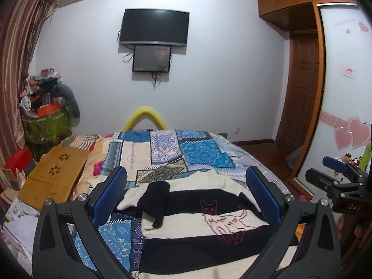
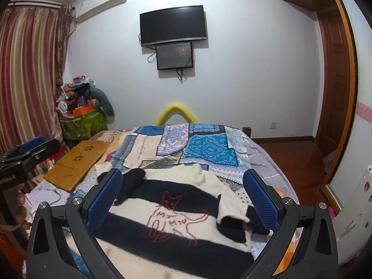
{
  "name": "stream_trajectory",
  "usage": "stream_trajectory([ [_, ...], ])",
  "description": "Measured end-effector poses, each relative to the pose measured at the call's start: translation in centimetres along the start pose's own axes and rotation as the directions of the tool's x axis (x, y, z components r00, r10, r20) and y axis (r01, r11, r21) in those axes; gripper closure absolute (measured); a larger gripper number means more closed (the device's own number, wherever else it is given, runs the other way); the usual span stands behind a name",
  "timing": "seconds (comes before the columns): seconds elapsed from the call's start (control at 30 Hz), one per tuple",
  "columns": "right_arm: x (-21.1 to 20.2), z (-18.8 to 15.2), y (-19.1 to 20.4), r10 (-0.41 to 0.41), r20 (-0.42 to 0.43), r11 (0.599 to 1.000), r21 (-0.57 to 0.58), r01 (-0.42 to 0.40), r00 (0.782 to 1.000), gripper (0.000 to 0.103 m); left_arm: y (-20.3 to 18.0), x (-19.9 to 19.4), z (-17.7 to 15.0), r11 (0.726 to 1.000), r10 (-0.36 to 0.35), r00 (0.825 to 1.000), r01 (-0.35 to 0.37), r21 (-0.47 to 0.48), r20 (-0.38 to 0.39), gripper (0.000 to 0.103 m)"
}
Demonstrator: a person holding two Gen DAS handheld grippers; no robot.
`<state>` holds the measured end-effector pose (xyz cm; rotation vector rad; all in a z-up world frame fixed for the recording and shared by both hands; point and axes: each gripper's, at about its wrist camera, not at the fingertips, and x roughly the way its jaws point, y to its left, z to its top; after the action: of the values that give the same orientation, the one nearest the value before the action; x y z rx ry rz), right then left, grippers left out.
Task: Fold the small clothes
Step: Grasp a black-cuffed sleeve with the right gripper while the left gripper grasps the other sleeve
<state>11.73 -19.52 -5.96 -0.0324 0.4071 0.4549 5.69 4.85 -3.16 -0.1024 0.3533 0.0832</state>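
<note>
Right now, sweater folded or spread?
Partly folded: the striped sweater lies flat on the bed, both sleeves already turned in across its body; the hem isn't folded up.

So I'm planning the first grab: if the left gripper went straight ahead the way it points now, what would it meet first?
Probably the striped sweater: the open left gripper points over it, toward the folded-in black sleeve. Depth is unclear; it might pass above onto the patchwork quilt.

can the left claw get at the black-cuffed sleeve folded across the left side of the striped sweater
Probably yes. The left claw is open, holding nothing, and the black-cuffed sleeve lies on top of the cream and black striped knit sweater between its blue padded fingers, with nothing covering it.
</note>
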Motion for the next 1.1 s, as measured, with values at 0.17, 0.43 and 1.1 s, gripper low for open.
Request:
stream_trajectory([
  [0.17, 2.2, 0.3, -0.7, -0.024, -0.041, 1.000, -0.001, 0.024, 0.999, 0.000, 1.7, 3.4, 0.3, 0.999, 0.046, 0.998, -0.046, -0.004, -0.047, 0.000],
  [0.43, 6.3, 0.7, -2.0, -0.061, -0.115, 0.998, -0.039, 0.057, 0.992, 0.000, 5.4, 9.7, 0.0, 0.990, 0.131, 0.981, -0.138, -0.040, -0.141, 0.000],
  [1.1, 18.8, -7.2, -10.1, -0.002, -0.575, 0.993, 0.094, 0.068, 0.818, 0.006, 15.2, 22.9, -8.1, 0.956, 0.156, 0.828, -0.264, -0.129, -0.539, 0.002],
])
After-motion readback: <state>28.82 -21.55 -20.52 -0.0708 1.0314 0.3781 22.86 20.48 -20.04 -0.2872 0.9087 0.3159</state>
